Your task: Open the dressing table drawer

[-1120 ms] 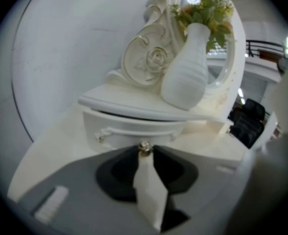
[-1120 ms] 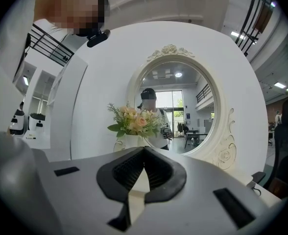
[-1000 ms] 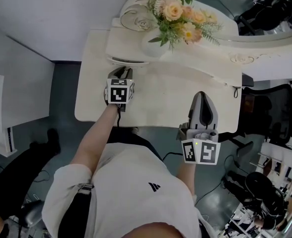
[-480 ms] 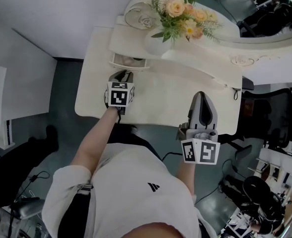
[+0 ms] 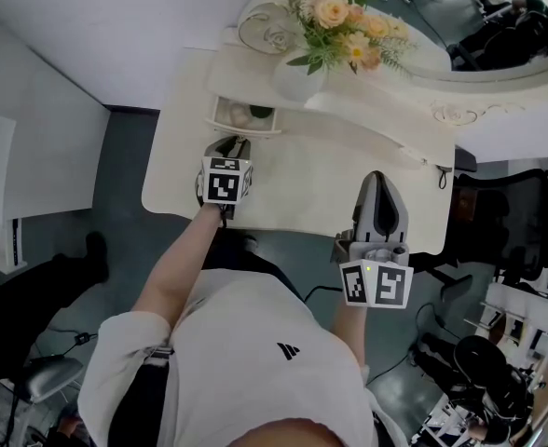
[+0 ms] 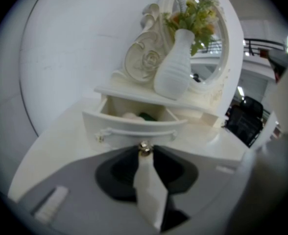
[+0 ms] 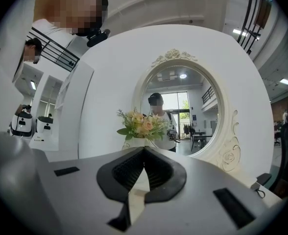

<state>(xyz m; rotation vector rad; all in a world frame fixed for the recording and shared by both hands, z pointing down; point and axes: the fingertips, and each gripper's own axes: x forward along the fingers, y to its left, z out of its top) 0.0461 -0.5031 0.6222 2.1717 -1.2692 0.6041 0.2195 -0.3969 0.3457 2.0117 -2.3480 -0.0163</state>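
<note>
- Pale wall (image 6: 60, 48) and grey floor (image 5: 125, 175) surround a cream dressing table; its tabletop (image 5: 302, 184) is bare across the front.
- Drawer (image 6: 134, 131): located at the back left of the tabletop, under the raised ledge (image 6: 129, 92) and directly below the vase (image 6: 176, 67). It stands pulled out from the ledge, with its interior visible from above.
- Drawer contents: a pale rounded item (image 6: 130, 115) and a dark green item (image 6: 146, 116) lie side by side inside. Neither can be identified further.
- Knob (image 6: 144, 147): small, gold-coloured, at the centre of the curved drawer front.
- Left gripper (image 6: 144, 151): angled down toward the drawer front. The tips of its jaws pinch the knob.
- Right gripper (image 7: 144, 150): held above the right front edge of the tabletop, well apart from the drawer. Its jaws are pressed together at the tips with nothing between them.
- Vase: white, ribbed and upright on the ledge, holding peach and yellow flowers (image 5: 344, 21).
- Mirror (image 7: 183, 111): round, in a carved cream frame, upright behind the ledge. It reflects a person and the flowers.
</note>
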